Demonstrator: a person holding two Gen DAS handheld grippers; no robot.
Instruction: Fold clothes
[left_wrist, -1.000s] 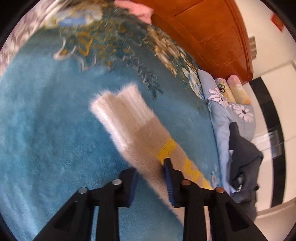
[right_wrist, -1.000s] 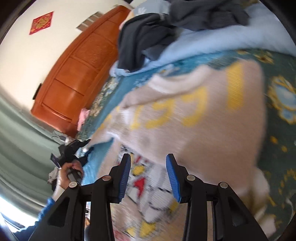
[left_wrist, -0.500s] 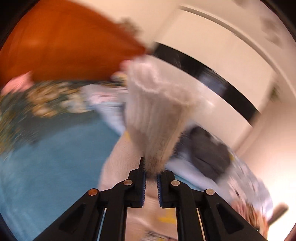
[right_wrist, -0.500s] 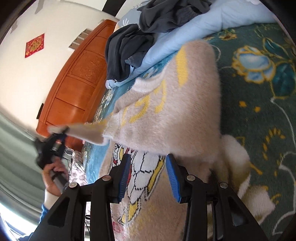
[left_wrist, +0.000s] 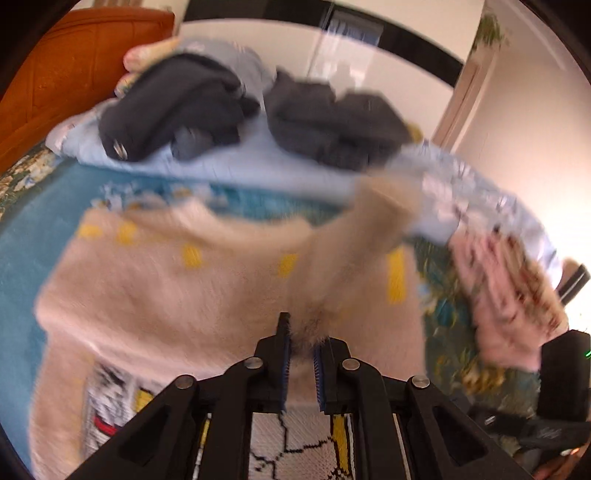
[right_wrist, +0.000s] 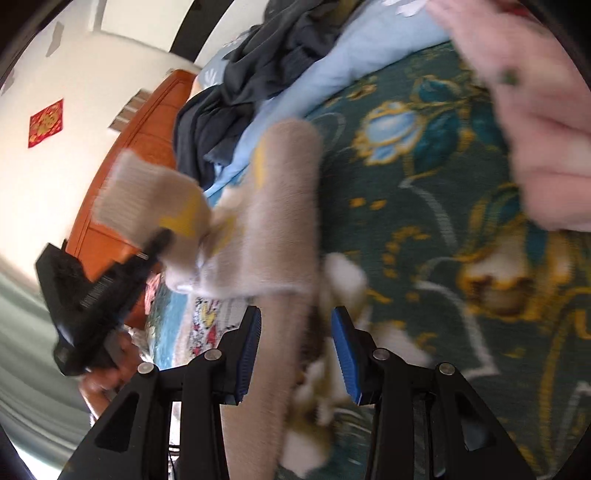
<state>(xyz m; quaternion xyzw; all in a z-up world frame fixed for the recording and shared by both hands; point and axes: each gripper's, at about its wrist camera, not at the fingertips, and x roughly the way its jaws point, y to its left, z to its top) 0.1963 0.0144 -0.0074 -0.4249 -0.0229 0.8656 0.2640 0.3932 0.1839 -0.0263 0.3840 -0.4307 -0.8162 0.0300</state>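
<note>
- The sweater (left_wrist: 207, 295) is a beige fuzzy knit with yellow marks and a cartoon panel. It lies spread on the bed, and one sleeve (left_wrist: 354, 258) is lifted across its body.
- The left gripper (left_wrist: 301, 363) has its fingers nearly together, clamped on that sleeve partway along it; the ribbed cuff (right_wrist: 129, 192) flops free past the fingers in the right wrist view.
- The right gripper (right_wrist: 295, 350) has its fingers apart, straddling a beige strip of the sweater without pinching it, as far as the blur allows.
- I judge the knit light, very soft and limp: it sags from any hold and stretches if tugged. The fuzzy pile should grip the ribbed pads well, so slipping looks unlikely.
- Good holds look to be the firmer ribbed parts, such as the cuff, or a seam such as the shoulder; a pinch on loose mid-fabric would only bunch it.
- The bed is covered by a plush blanket (right_wrist: 424, 229), plain teal on one side and dark green with flowers on the other. Its pile may drag on the knit, so lifting should work better than sliding.
- Dark clothes (left_wrist: 325, 122) sit heaped on a pale blue quilt (left_wrist: 236, 166) beyond the sweater, and a pink cloth (left_wrist: 506, 306) lies near its right side.
- An orange wooden headboard (left_wrist: 66, 81) and cream walls close off the room.
</note>
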